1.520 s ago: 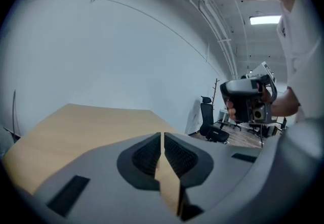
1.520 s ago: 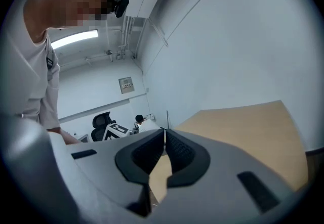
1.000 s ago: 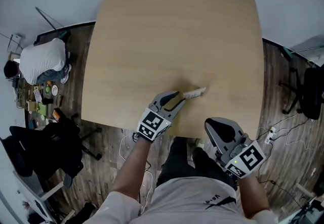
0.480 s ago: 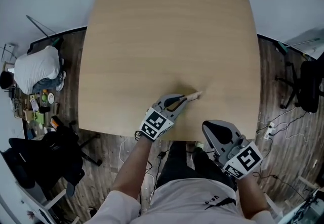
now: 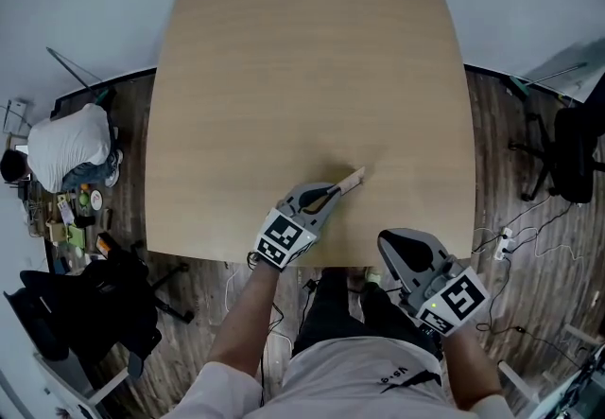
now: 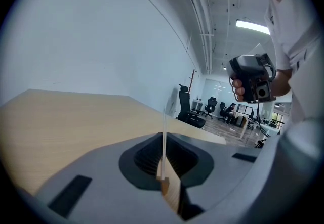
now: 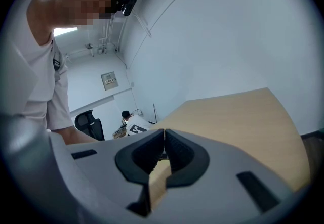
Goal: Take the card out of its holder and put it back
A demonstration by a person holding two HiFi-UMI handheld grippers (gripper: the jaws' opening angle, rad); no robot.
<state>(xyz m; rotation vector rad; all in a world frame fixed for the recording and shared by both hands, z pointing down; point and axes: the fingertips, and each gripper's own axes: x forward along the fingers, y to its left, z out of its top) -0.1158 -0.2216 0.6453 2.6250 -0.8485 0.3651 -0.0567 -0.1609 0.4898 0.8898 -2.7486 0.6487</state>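
Left gripper (image 5: 329,193) near the front edge of the table (image 5: 284,77). A second before, your left jaws stood wide apart just short of the wooden holder (image 5: 352,183). At this moment they were nearly together and closing, with the card (image 6: 163,122) caught edge-on as a thin upright sheet between the pads. In the head view the holder projected past the jaw tips, towards the table's middle. Whether it rested on the table or was lifted could not be told. Your right gripper (image 5: 397,247) hung off the table's near right corner, its jaws together on nothing. Judged from this, the grasp was just being secured, and neither pulling the card out nor putting it back had begun.
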